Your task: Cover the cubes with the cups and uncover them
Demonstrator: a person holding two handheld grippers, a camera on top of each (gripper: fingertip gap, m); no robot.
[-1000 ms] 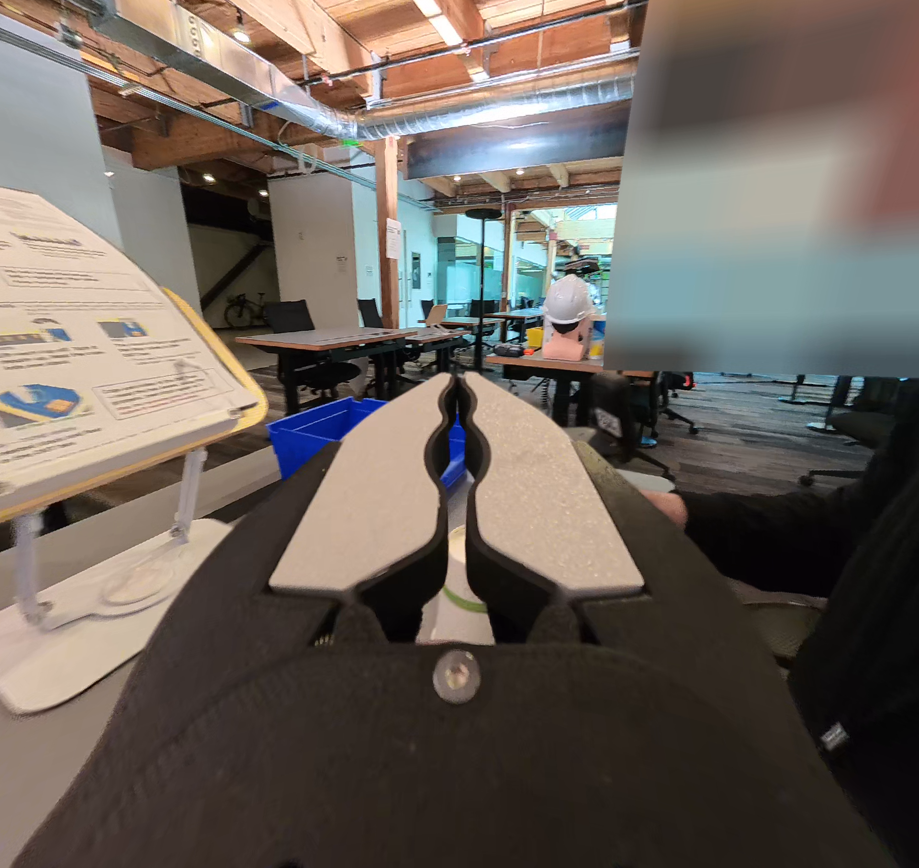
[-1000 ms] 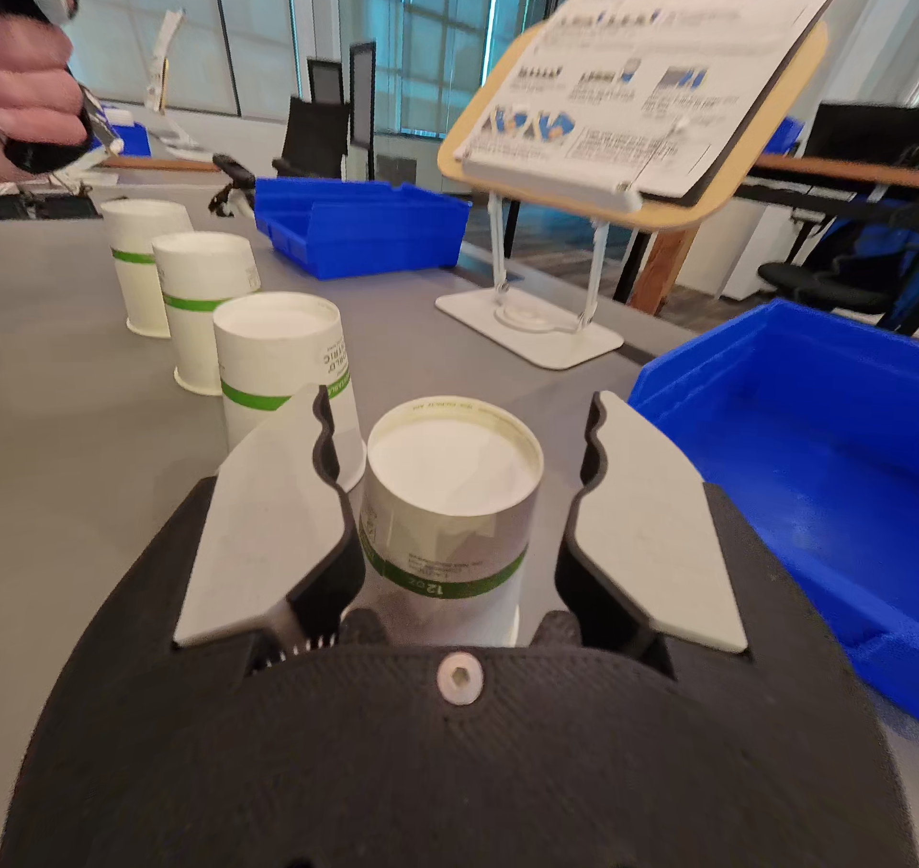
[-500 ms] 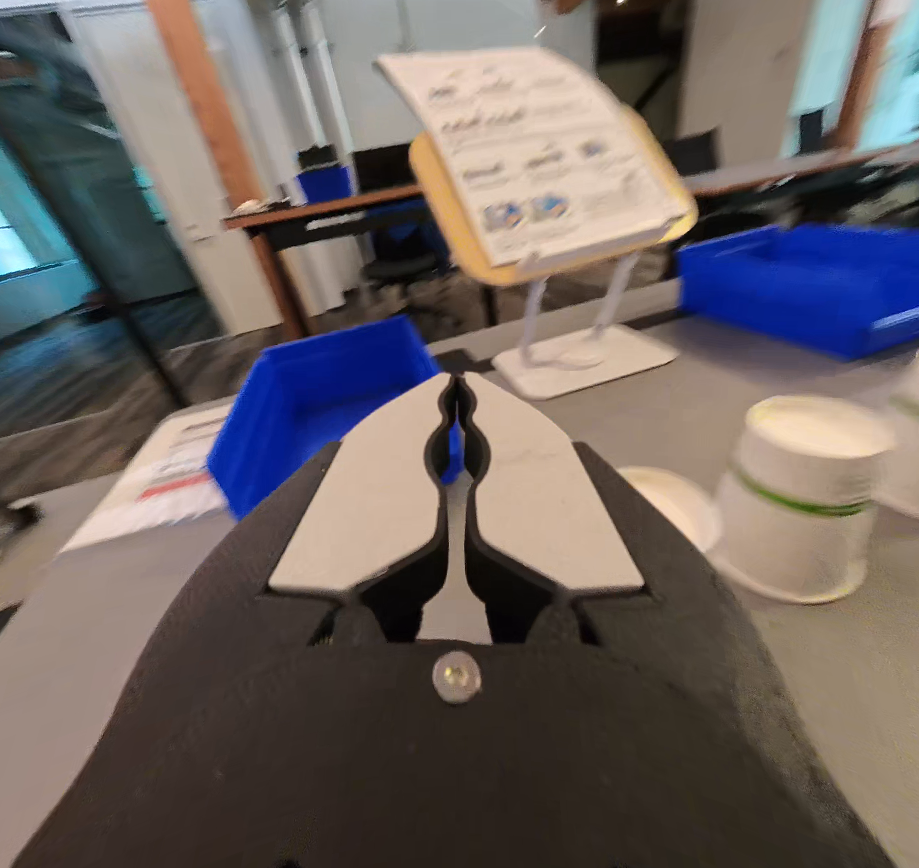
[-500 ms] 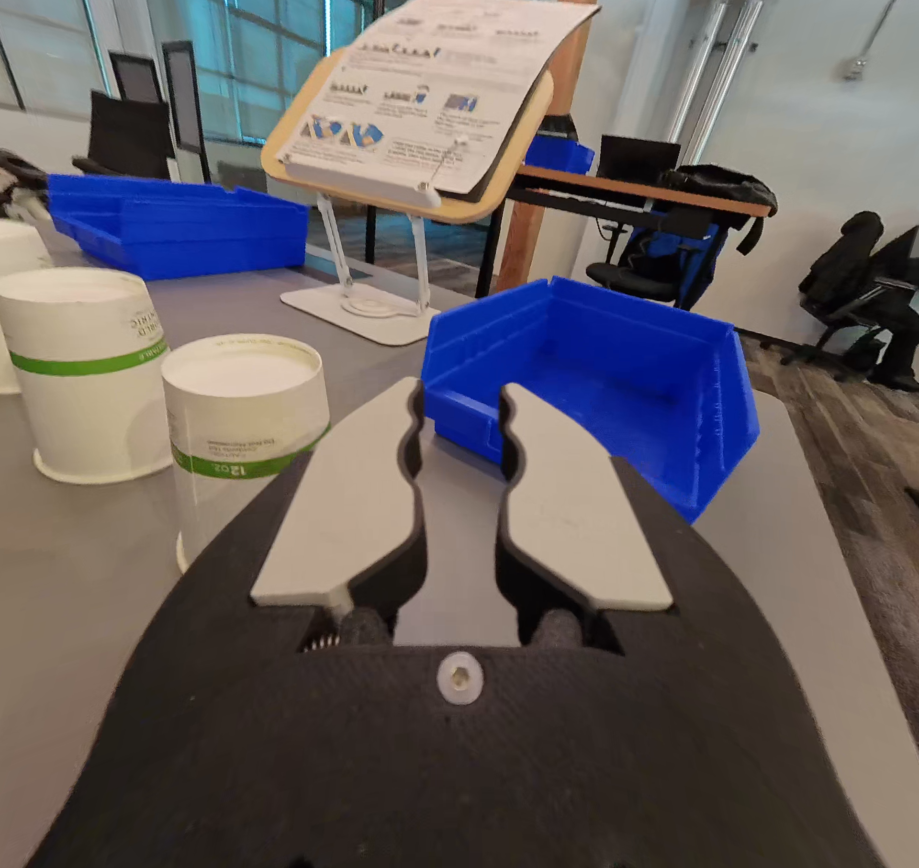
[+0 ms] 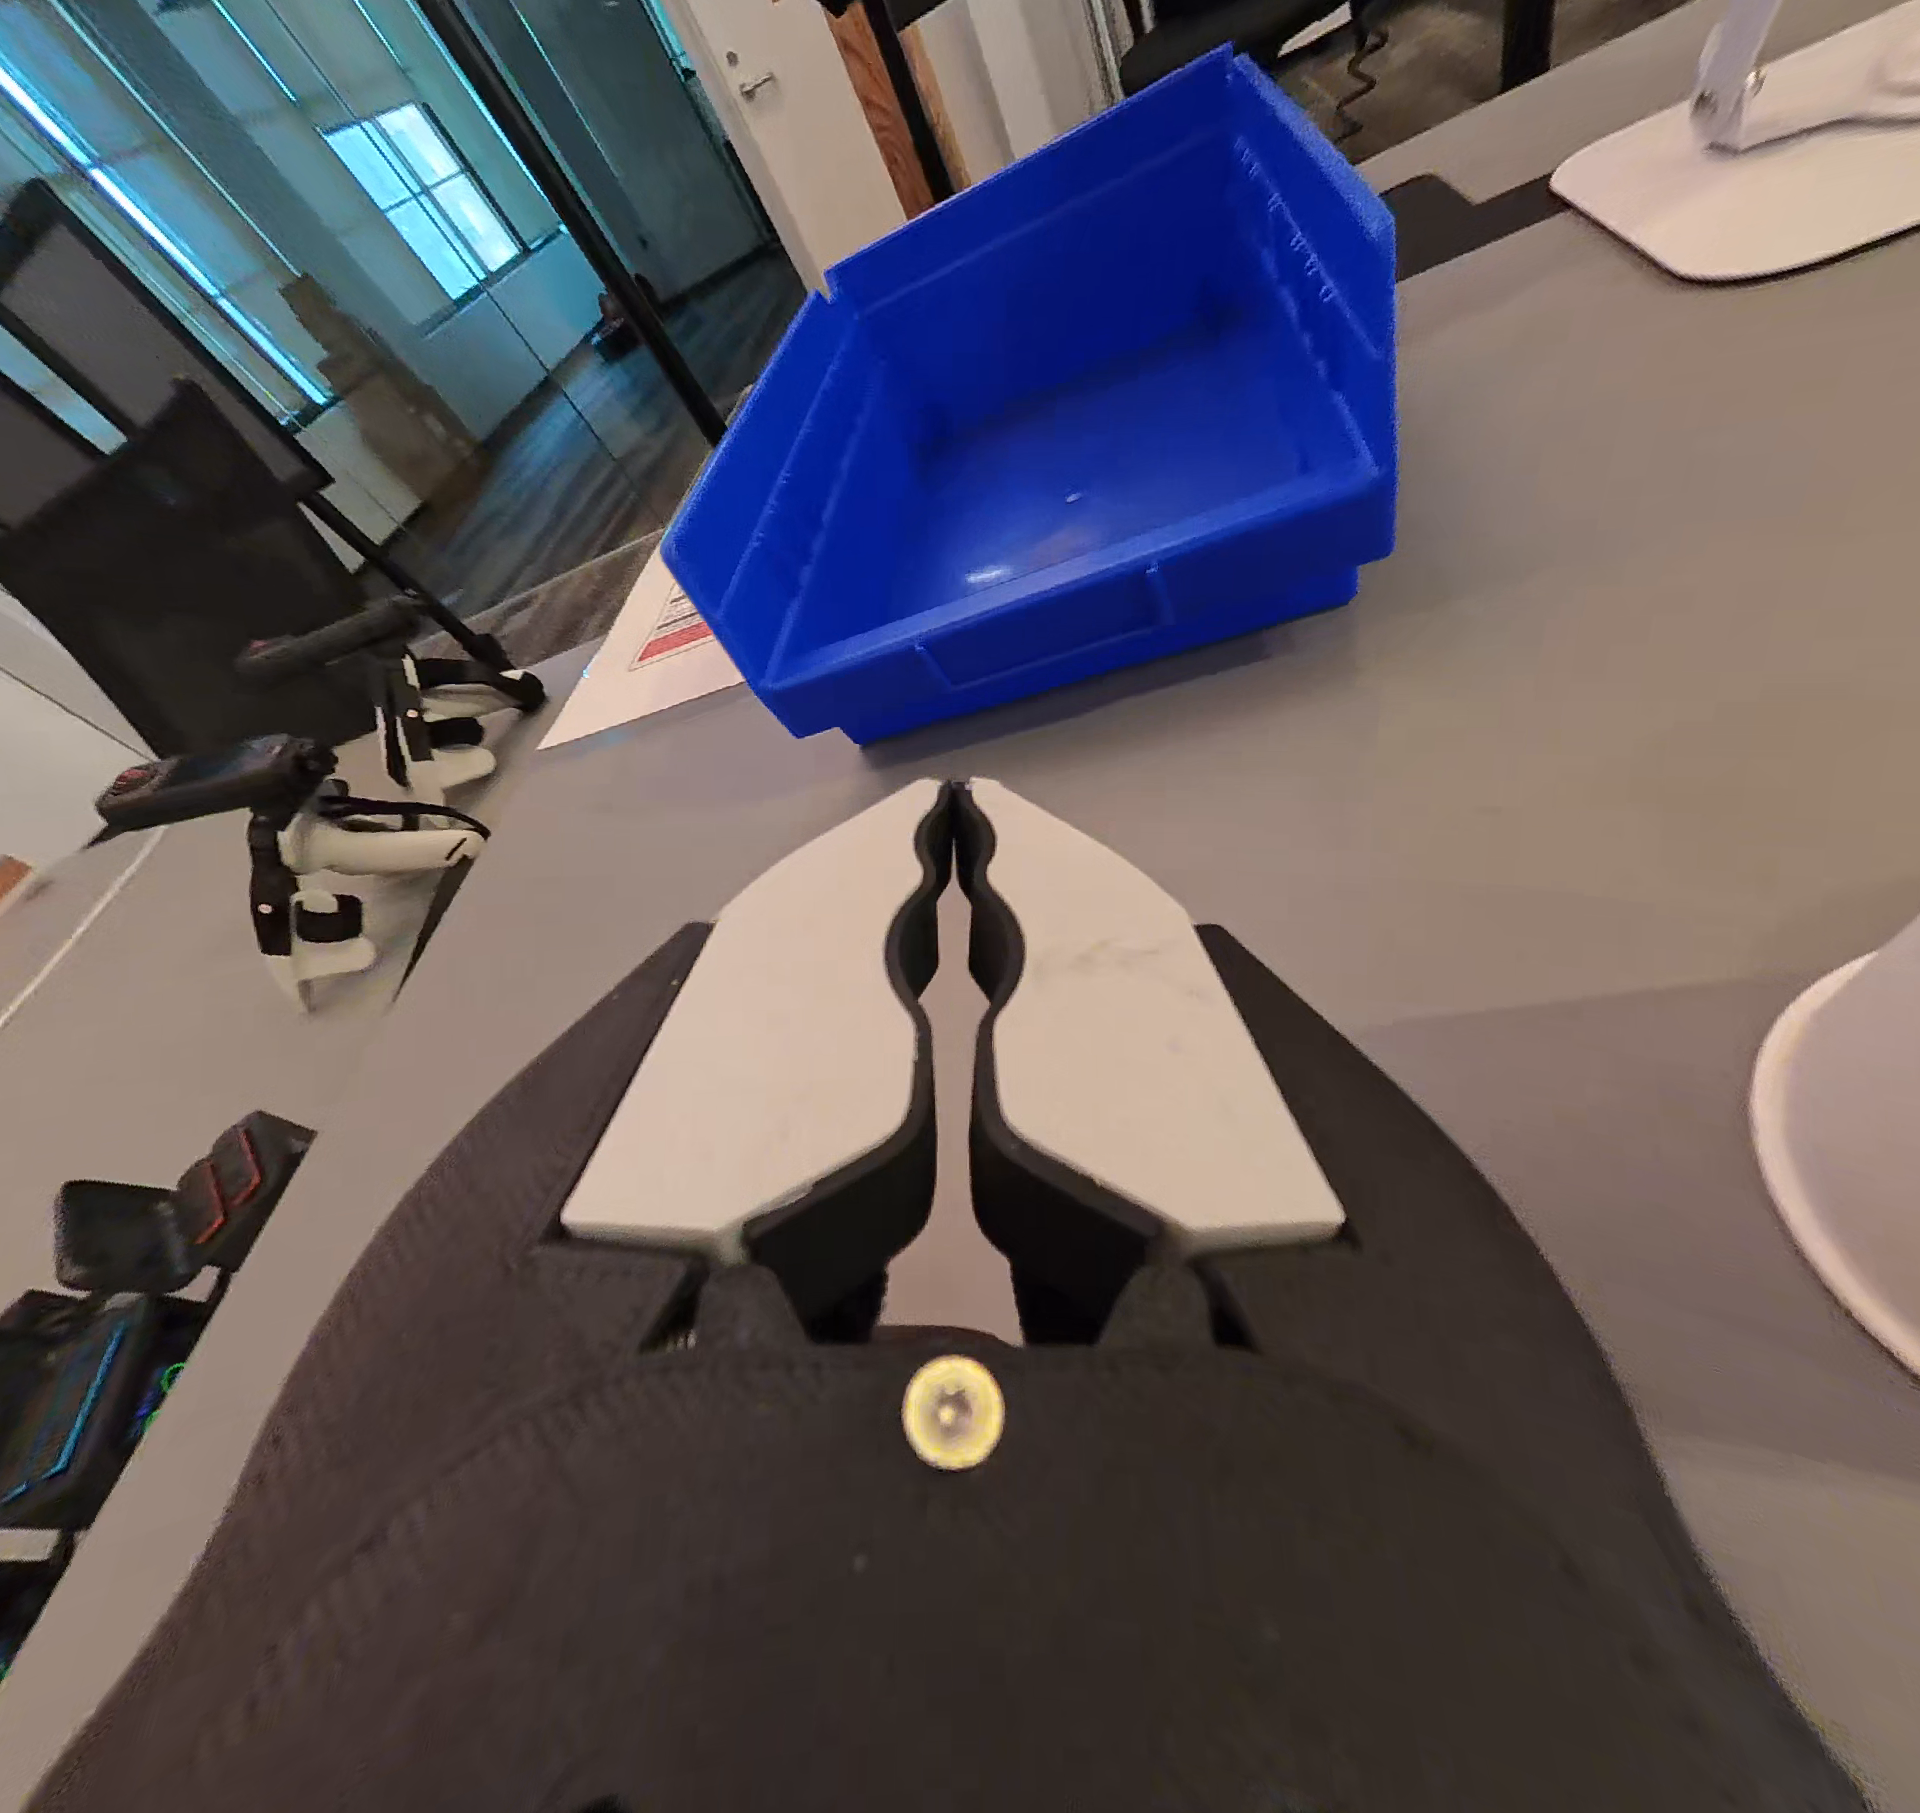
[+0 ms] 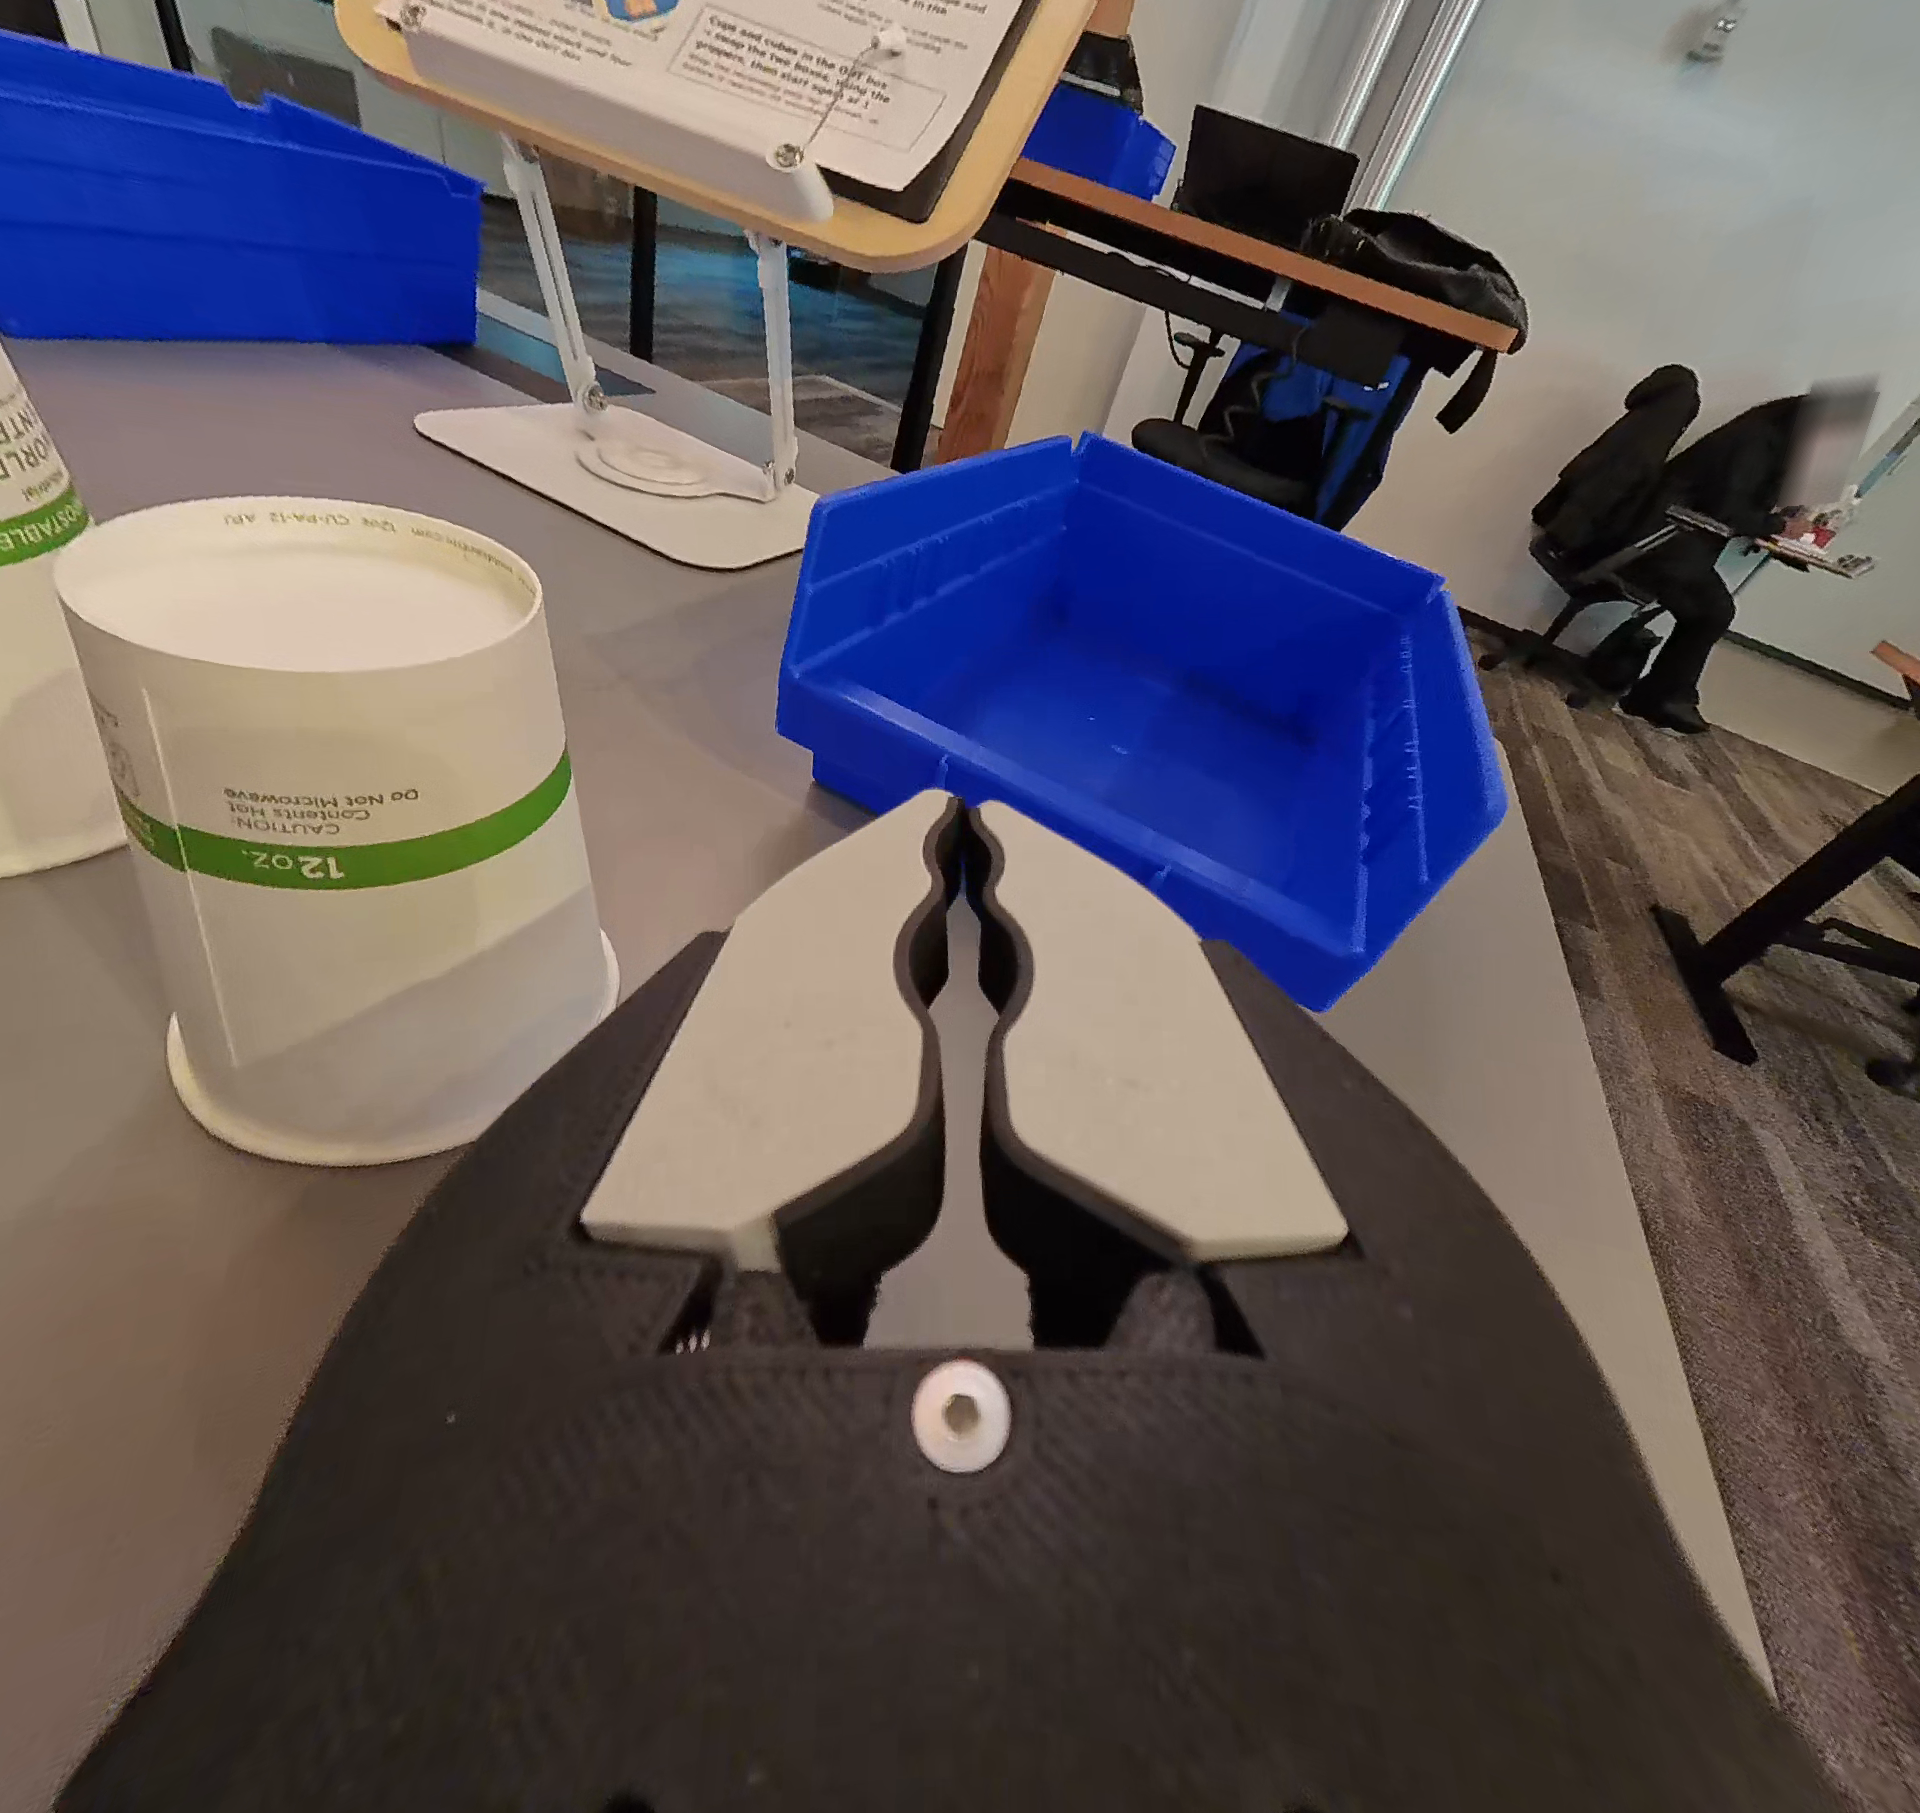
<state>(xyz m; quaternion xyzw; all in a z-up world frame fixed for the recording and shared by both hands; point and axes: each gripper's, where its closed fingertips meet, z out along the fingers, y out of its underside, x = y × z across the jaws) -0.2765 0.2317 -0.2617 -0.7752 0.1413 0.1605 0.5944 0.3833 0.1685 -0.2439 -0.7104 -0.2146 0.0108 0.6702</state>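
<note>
cubes are hidden, perhaps under the inverted cup [image 6: 343,818]; left tongs [image 5: 951,807] and right tongs [image 6: 961,818], parted earlier, are together, empty

Two upturned paper cups [image 6: 343,828] (one [image 6: 31,620] cut off at the frame edge), two blue bins [image 6: 1143,714] [image 6: 208,236], one document stand [image 6: 727,101] and two grippers [image 6: 961,807] [image 5: 951,792] show.

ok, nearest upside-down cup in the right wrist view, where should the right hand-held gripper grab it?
Probably across the side wall at the green band of the cup, coming in level from the front. It stands inverted, closed base up, so there's no rim to pinch; the right hand-held gripper, now shut, must open first.
</note>
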